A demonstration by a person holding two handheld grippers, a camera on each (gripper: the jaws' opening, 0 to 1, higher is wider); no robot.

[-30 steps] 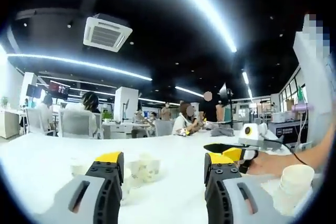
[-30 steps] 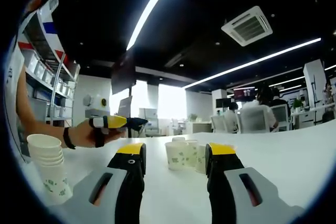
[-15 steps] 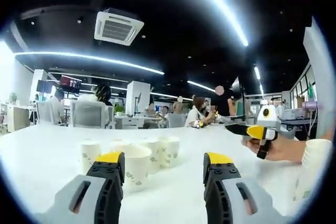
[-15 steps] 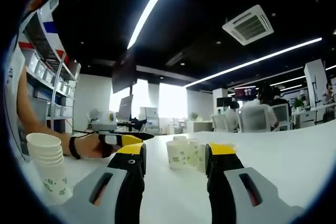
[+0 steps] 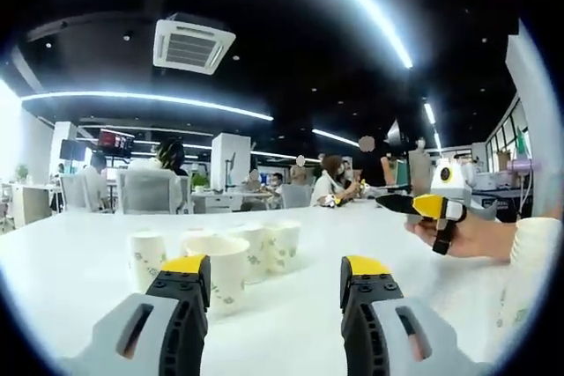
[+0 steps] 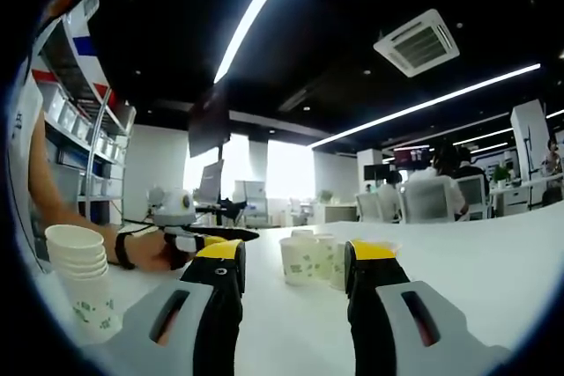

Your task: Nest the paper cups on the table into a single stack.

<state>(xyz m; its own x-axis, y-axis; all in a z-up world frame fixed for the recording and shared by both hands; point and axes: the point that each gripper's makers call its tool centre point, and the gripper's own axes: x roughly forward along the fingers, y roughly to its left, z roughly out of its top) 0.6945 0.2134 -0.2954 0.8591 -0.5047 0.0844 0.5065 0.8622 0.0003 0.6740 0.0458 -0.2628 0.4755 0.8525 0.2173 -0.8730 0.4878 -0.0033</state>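
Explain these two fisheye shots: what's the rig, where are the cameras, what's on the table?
No robot arm: a person holds a two-jaw tool in each hand, with a camera riding on each. The left gripper view looks along the left grey, yellow-tipped tongs; the right gripper view looks along the right tongs. Both are open and hold nothing. On the white table stands a cluster of loose white paper cups with green print. A nested stack of white paper cups stands beside the person's left hand.

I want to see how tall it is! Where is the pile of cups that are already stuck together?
In the right gripper view the stack of cups stands at the far left on the white table, beside the person's hand, apart from the loose cups.
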